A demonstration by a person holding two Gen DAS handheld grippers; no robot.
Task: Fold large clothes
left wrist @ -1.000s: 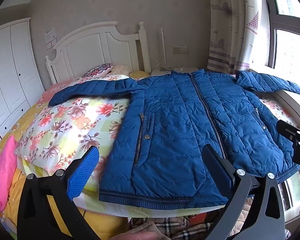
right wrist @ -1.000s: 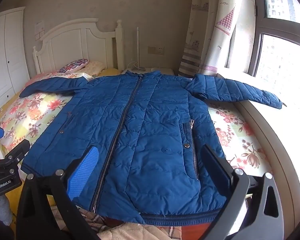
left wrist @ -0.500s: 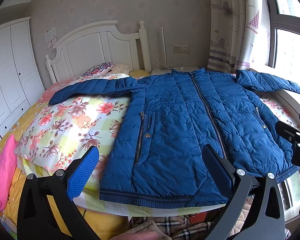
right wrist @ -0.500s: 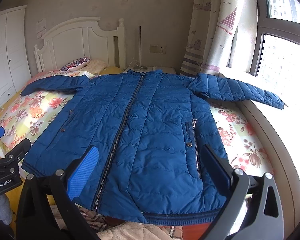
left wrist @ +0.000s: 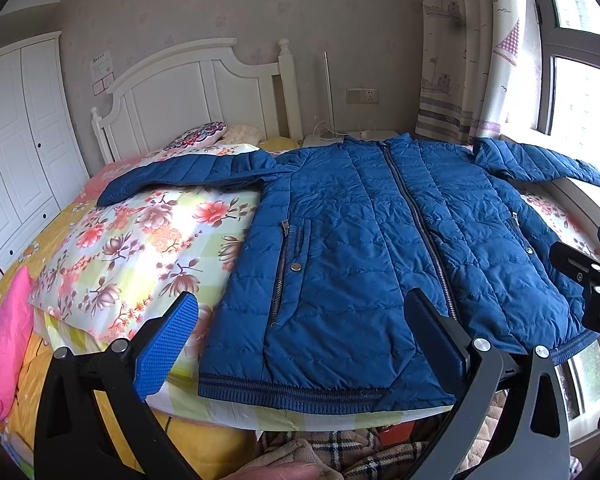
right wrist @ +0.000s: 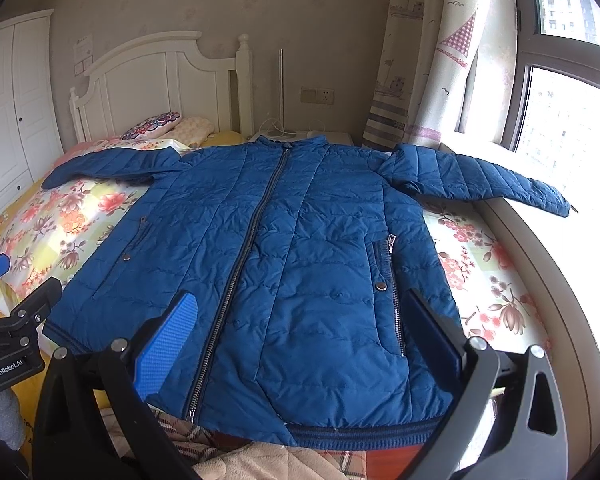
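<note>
Broadly, we log one bed (left wrist: 80, 216) with a white headboard (left wrist: 188, 92), covered by one floral quilt (left wrist: 140, 248). We count one blue quilted jacket (left wrist: 364, 240) lying flat across it, front side up, zipped along the middle, collar toward the headboard and ribbed hem at the near edge. Two sleeves are spread wide: one over the quilt toward the wardrobe (left wrist: 16, 128), one (right wrist: 480, 176) reaching onto the window ledge. We see two zip pockets, each with one snap.

At the head we count two pillows: one patterned (right wrist: 152, 124), one pale (right wrist: 196, 126) just beside it. One pink cushion (left wrist: 0, 344) sits at the bed's near left edge. One curtain (right wrist: 428, 60) hangs by the window.

Our left gripper (left wrist: 300, 340) hovers near the hem, jaws spread wide, nothing between them. Our right gripper (right wrist: 300, 338) hangs likewise above the lower front, jaws parted and empty. Each has two fingers, one showing a blue pad (left wrist: 168, 344).

One plaid cloth (left wrist: 340, 448) shows below the hem.
</note>
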